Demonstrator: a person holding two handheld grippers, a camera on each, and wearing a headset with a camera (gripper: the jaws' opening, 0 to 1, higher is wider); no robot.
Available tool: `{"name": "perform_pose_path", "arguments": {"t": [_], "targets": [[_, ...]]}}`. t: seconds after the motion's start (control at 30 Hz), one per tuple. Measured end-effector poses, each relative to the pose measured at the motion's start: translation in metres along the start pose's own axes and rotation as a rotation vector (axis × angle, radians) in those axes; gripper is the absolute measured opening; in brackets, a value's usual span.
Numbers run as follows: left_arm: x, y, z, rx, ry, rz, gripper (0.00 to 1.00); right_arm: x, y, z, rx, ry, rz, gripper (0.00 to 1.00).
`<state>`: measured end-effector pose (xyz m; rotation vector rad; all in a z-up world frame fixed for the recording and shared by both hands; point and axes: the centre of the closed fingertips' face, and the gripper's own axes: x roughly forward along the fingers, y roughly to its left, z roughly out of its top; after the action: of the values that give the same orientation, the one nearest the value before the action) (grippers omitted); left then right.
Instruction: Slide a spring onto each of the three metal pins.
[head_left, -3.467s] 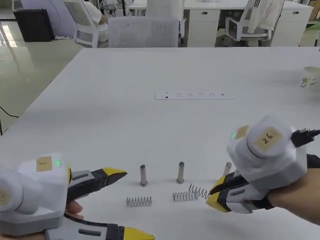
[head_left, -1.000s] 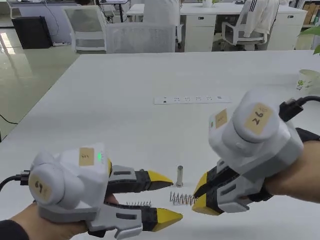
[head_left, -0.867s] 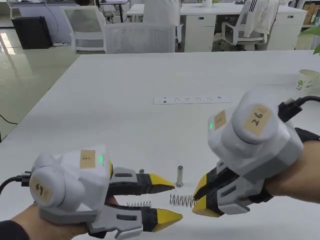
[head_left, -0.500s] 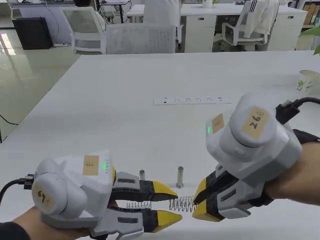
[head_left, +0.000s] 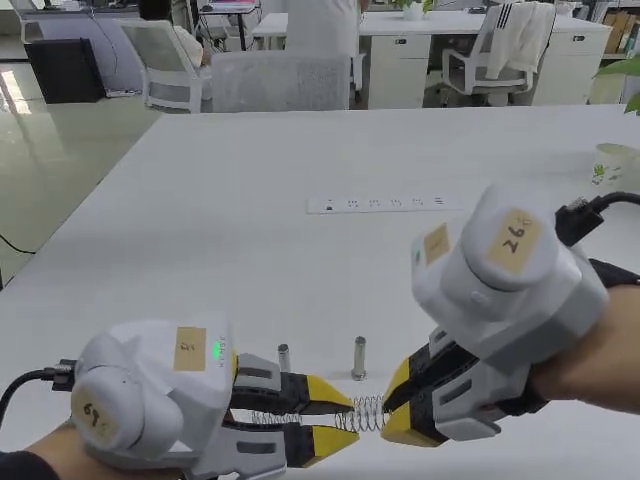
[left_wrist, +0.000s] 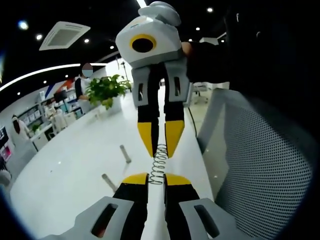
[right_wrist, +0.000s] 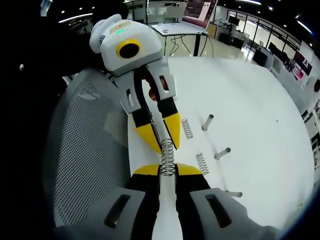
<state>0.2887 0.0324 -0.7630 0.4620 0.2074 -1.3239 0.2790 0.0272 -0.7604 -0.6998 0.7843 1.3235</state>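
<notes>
Nearest: two grippers, met tip to tip low over the white bench (head_left: 250, 250). The left gripper (head_left: 350, 420) pointed right, its jaws a little apart with one end of the held spring (head_left: 368, 410) between the yellow tips. Could not tell whether they pinched it or only flanked it. The right gripper (head_left: 388, 408) faced it, jaws drawn in and clamped on the spring's other end. The coil spanned the short gap between the two tools, in line with both.

Springs counted: three. One held. The second spring (right_wrist: 186, 128) and third spring (right_wrist: 202, 163) lay flat on the bench, apart from each other, on the near side of the pins.

Pins counted: three, all bare. The left pin (head_left: 283, 357) and middle pin (head_left: 359, 357) stood upright just beyond the gripper tips, well apart from one another. The third pin (right_wrist: 232, 193) showed in the right gripper view, closest to that tool. The second spring lay near the left pin and the third spring near the middle pin, neither touching.

Mid-bench: one white power strip (head_left: 372, 204), lying flat.

Far right edge: one pale cup (head_left: 617, 160). One potted plant (left_wrist: 105, 90) showed in the left gripper view, toward the bench's end.

Beyond the bench: three chairs. One was a grey mesh chair (head_left: 285, 80) pushed up to the far edge, one a white chair (head_left: 160, 65) off to the left, and one a draped chair (head_left: 485, 45) with a white garment over its back, beside a row of white desks (head_left: 400, 50).
</notes>
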Motion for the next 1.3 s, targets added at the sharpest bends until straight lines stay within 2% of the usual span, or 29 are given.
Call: {"name": "perform_pose_path", "arguments": {"t": [0.2,0.33,0.8,1.03,1.17,1.3], "targets": [[-0.001,0.001,0.000,-0.005,-0.004,0.006,0.03,-0.004,0.001,0.008,-0.006,-0.025,-0.014,0.08],[0.000,0.000,0.000,-0.008,-0.002,0.003,0.03,-0.008,0.001,0.019,-0.010,-0.061,-0.015,0.08],[0.000,0.001,-0.001,-0.041,-0.011,0.007,0.03,-0.004,0.003,0.038,-0.066,-0.089,-0.030,0.08],[-0.001,0.002,-0.002,-0.075,-0.011,0.009,0.02,-0.003,0.002,0.038,-0.097,-0.081,-0.039,0.08],[0.000,0.001,-0.003,-0.074,-0.008,0.007,0.02,-0.002,0.003,0.037,-0.089,-0.081,-0.033,0.13],[0.000,0.001,-0.003,-0.076,-0.007,0.004,0.02,0.001,0.004,0.033,-0.091,-0.060,-0.026,0.12]]}}
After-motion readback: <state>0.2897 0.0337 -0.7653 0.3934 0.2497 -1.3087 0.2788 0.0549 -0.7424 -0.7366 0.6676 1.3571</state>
